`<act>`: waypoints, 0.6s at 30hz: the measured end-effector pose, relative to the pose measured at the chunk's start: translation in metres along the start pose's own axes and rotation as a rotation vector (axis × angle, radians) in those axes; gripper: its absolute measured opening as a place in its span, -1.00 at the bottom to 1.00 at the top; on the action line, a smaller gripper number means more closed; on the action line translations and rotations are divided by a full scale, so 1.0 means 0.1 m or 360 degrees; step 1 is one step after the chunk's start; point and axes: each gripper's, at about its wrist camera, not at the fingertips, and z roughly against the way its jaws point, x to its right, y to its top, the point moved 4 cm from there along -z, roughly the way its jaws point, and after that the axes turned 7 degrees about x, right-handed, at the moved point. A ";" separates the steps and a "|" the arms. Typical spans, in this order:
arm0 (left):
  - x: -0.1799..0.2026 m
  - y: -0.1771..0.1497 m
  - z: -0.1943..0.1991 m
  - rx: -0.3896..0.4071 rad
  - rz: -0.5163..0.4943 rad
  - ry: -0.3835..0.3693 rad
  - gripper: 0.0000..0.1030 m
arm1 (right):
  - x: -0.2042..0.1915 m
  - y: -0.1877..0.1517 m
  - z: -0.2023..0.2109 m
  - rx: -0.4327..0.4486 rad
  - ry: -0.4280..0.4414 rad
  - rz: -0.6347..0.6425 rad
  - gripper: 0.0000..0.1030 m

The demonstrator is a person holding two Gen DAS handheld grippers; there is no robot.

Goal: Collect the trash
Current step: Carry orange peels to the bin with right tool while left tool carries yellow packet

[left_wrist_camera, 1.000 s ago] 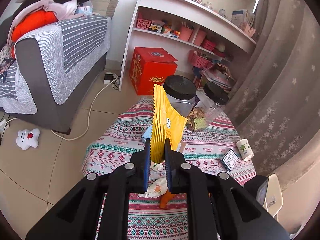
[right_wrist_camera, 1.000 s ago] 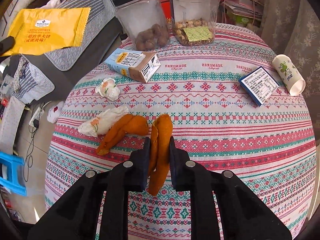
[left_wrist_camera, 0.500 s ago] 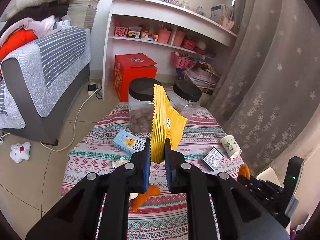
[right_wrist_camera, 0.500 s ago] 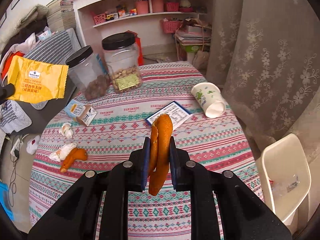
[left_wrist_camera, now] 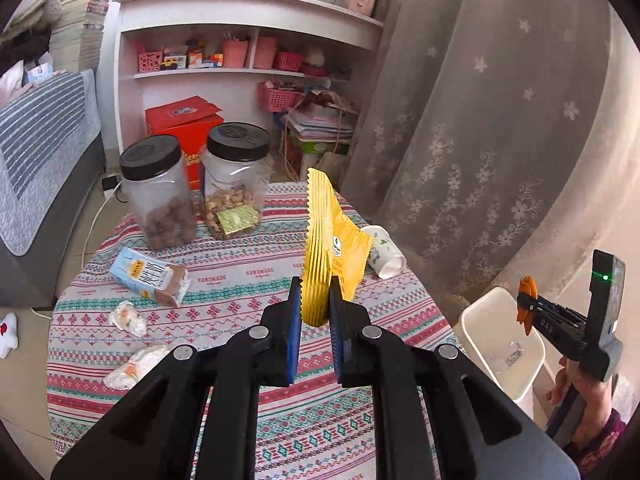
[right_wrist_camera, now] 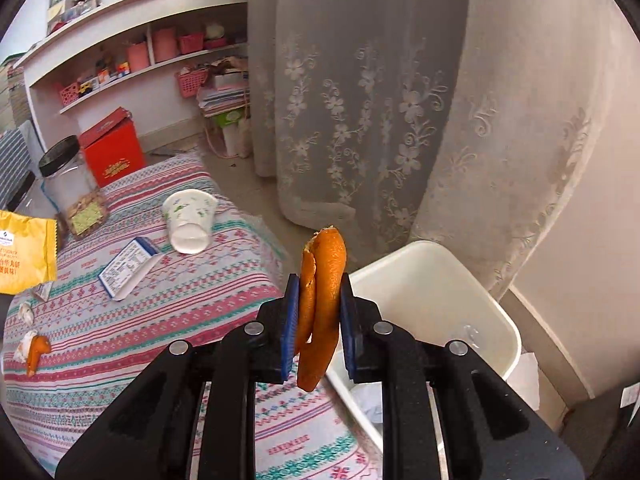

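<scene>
Right wrist view — right gripper (right_wrist_camera: 319, 312), tilted downward, clenches orange peel (right_wrist_camera: 322, 296) above white bin (right_wrist_camera: 496, 308) — left gripper (left_wrist_camera: 314, 312) clamps yellow wrapper (left_wrist_camera: 332, 248).

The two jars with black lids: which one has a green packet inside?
The jar nearer the curtain, holding pale nuts and the green packet. The other jar holds only dark brown pieces.

a white shelf unit (left_wrist_camera: 248, 32) with pink baskets stands against the pale wall, a red box (left_wrist_camera: 184, 120) on the floor beside it. a lace curtain (right_wrist_camera: 360, 100) with flower patterns hangs to the tiled floor (right_wrist_camera: 256, 192). a grey striped sofa (left_wrist_camera: 40, 140) sits at left in daylight.
</scene>
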 end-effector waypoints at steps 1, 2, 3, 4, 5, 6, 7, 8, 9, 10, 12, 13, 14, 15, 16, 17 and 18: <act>0.10 -0.03 -0.04 -0.0010 -0.0024 -0.0018 -0.75 | 0.11 0.00 -0.03 -0.0009 -0.0033 -0.0022 -0.65; 0.19 -0.06 -0.08 -0.0019 -0.0043 -0.0033 -0.75 | 0.20 -0.01 -0.05 -0.0024 -0.0059 -0.0044 -0.64; 0.28 -0.09 -0.12 -0.0028 -0.0057 -0.0050 -0.75 | 0.29 -0.02 -0.07 -0.0037 -0.0088 -0.0066 -0.63; 0.37 -0.11 -0.15 -0.0036 -0.0067 -0.0070 -0.75 | 0.38 -0.02 -0.08 -0.0043 -0.0124 -0.0090 -0.58; 0.46 -0.12 -0.19 -0.0045 -0.0076 -0.0090 -0.75 | 0.47 -0.02 -0.08 -0.0049 -0.0157 -0.0113 -0.50; 0.55 -0.13 -0.23 -0.0050 -0.0083 -0.0111 -0.75 | 0.56 -0.02 -0.09 -0.0053 -0.0185 -0.0139 -0.40; 0.66 -0.14 -0.26 -0.0054 -0.0088 -0.0134 -0.75 | 0.64 -0.01 -0.08 -0.0053 -0.0208 -0.0168 -0.07; 0.76 -0.15 -0.29 -0.0055 -0.0085 -0.0159 -0.75 | 0.71 0.00 -0.05 -0.0036 -0.0232 -0.0203 0.19; 0.86 -0.15 -0.32 -0.0056 -0.0074 -0.0188 -0.75 | 0.78 0.03 0.00 -0.0006 -0.0255 -0.0239 0.27; 0.98 -0.15 -0.35 -0.0057 -0.0061 -0.0221 -0.75 | 0.85 0.06 0.05 0.0025 -0.0277 -0.0269 0.37; 1.25 -0.15 -0.42 -0.0062 -0.0072 -0.0283 -0.75 | 0.97 0.14 0.19 0.0094 -0.0306 -0.0329 0.49; 1.40 -0.15 -0.45 -0.0064 -0.0096 -0.0311 -0.75 | 1.04 0.18 0.25 0.0129 -0.0320 -0.0362 0.59; 1.55 -0.15 -0.47 -0.0065 -0.0124 -0.0338 -0.75 | 1.11 0.22 0.32 0.0167 -0.0338 -0.0393 0.66; 1.69 -0.16 -0.50 -0.0070 -0.0147 -0.0366 -0.75 | 1.18 0.25 0.39 0.0206 -0.0358 -0.0420 0.67; 1.83 -0.17 -0.52 -0.0077 -0.0165 -0.0395 -0.75 | 1.24 0.27 0.45 0.0236 -0.0375 -0.0442 0.67; 1.95 -0.19 -0.54 -0.0084 -0.0180 -0.0422 -0.75 | 1.31 0.30 0.50 0.0259 -0.0391 -0.0465 0.68; 2.06 -0.21 -0.57 -0.0095 -0.0193 -0.0446 -0.75 | 1.39 0.31 0.56 0.0279 -0.0407 -0.0497 0.70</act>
